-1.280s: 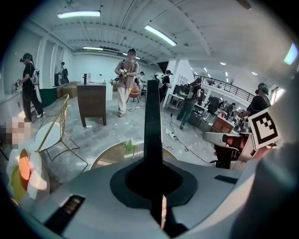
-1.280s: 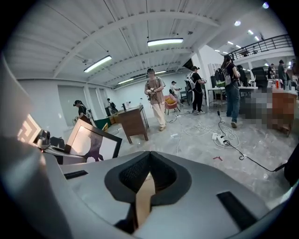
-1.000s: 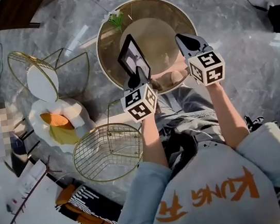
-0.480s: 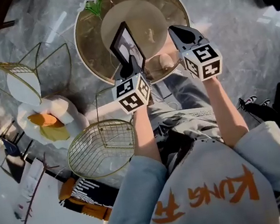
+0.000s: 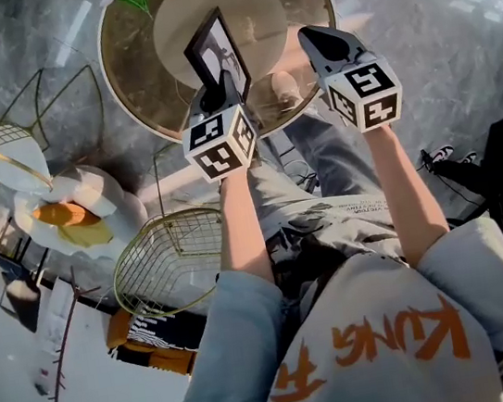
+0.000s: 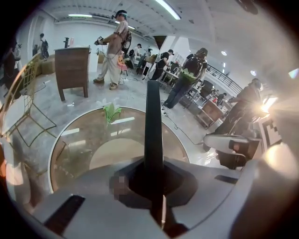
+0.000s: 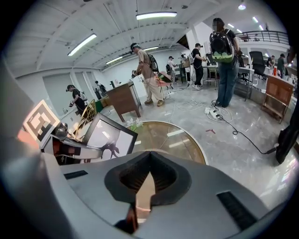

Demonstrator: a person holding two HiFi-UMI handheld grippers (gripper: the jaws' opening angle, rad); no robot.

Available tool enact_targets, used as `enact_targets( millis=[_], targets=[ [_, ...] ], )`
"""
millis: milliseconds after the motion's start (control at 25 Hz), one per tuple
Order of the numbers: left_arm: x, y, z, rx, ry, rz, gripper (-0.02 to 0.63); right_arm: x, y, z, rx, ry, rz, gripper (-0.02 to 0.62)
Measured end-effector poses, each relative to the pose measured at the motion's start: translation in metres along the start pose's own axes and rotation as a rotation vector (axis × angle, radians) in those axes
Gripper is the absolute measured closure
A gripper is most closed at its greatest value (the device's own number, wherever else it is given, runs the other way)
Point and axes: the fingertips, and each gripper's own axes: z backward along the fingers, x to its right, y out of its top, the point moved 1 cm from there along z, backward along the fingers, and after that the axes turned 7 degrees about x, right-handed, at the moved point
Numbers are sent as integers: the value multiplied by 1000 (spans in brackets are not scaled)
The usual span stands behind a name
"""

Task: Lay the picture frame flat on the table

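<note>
The left gripper (image 5: 218, 93) is clamped tight on the near edge of the frame (image 5: 215, 46) and holds it upright above the table (image 5: 129, 73). To the right, the right gripper (image 5: 322, 44) is closed and empty. The laying step seems in hand: next, tilt the frame gently down until it lies flat.

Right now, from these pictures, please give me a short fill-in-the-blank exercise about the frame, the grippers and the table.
1. Of the left gripper and the right gripper, the frame is clamped in the ____ one.
2. The frame stands on edge; it does not yet lie ____ on the table.
3. The right gripper's jaws are ____, with nothing between them.
4. The table's glass top is ____ in shape.

Missing words: left; flat; shut; round.
</note>
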Motion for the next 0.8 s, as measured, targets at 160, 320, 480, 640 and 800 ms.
enact_targets(
  millis=[160,320,480,640,800],
  targets=[
    [2,2,-13,-4,-47,21,580,-1,-4,-2,-8,8,-5,597],
    [7,4,-29,-7,-102,62,581,1,-6,-7,-11,13,-2,597],
    [11,3,-45,-20,-145,80,580,4,-13,-11,-20,12,-1,597],
    [11,1,-61,-31,-171,102,580,8,-24,-16,-24,17,-11,597],
    [17,-5,-72,-49,-210,109,580,10,-34,-17,-38,14,-21,597]
  ],
)
